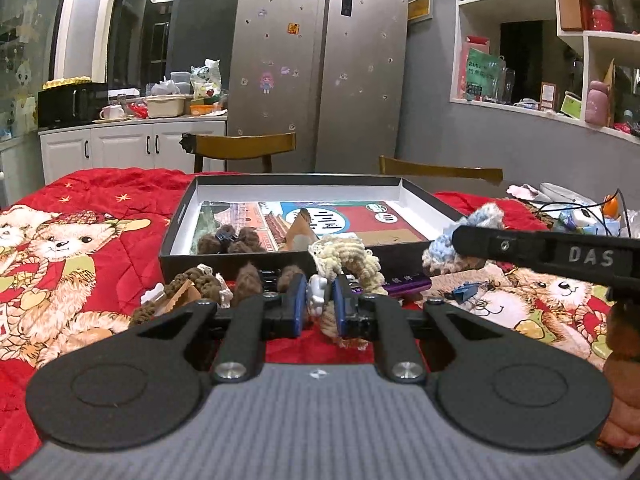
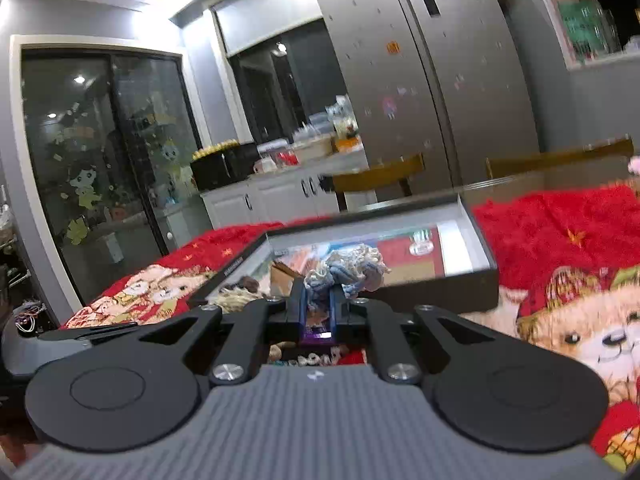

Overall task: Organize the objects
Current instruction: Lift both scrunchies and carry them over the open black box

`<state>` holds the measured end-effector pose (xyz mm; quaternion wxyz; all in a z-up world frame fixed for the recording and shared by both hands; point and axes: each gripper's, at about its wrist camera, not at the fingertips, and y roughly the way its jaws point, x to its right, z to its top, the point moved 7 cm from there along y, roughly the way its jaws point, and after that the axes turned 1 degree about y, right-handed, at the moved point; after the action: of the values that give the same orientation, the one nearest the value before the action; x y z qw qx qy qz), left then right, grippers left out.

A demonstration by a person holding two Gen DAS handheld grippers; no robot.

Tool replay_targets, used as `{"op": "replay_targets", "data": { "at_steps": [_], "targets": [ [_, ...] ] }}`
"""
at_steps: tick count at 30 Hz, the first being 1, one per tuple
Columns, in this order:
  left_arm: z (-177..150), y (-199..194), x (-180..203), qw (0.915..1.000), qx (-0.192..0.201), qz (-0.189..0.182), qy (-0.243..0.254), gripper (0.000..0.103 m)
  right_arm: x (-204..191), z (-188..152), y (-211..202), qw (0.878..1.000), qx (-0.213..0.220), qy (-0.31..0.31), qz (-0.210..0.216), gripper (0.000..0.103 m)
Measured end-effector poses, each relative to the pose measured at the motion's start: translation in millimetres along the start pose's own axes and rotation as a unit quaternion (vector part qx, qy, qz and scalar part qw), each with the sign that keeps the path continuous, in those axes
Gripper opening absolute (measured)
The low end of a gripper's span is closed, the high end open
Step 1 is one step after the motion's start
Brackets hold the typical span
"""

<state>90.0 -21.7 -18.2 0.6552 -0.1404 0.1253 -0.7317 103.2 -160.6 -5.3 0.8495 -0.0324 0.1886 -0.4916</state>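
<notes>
steel fridge, wooden chairs, white cabinets, black microwave

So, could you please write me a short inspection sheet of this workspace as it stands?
Surface: red bear-print quilt.
Job's things: open black box holding brown crochet pieces; more brown pieces before it.
Clutter: purple bar, blue clip.
Grippers: left gripper shut on cream crochet piece; right gripper shut on blue-white crochet piece.
Cables: black cable at far right.
Surroundings: fridge, wooden chairs, shelves.
</notes>
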Motion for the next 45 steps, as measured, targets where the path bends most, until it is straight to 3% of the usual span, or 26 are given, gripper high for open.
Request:
{"op": "replay_targets", "data": {
  "at_steps": [8,17,25,34,40,45],
  "targets": [
    [13,-3,-2,0.9997,0.014,0.013,0.015,0.018,-12,9,-6,0.999,0.022,-0.024,0.010,0.013],
    [41,-22,-2,0.9987,0.049,0.016,0.005,0.018,-15,32,-3,1.000,0.012,0.007,0.015,0.013],
    [93,-23,-9,0.9970,0.073,-0.001,-0.025,0.018,-11,72,7,0.999,0.022,0.043,0.017,0.013],
    [143,10,-10,0.9956,0.076,-0.016,-0.052,0.018,11,102,38,0.996,0.037,0.076,0.014,0.013],
    [133,54,-11,0.9954,0.040,-0.045,-0.074,0.018,46,72,65,0.992,0.014,0.126,0.008,0.013],
    [98,86,-6,0.9982,0.010,-0.038,-0.046,0.018,66,46,78,0.994,-0.005,0.107,-0.022,0.013]
  ]
}}
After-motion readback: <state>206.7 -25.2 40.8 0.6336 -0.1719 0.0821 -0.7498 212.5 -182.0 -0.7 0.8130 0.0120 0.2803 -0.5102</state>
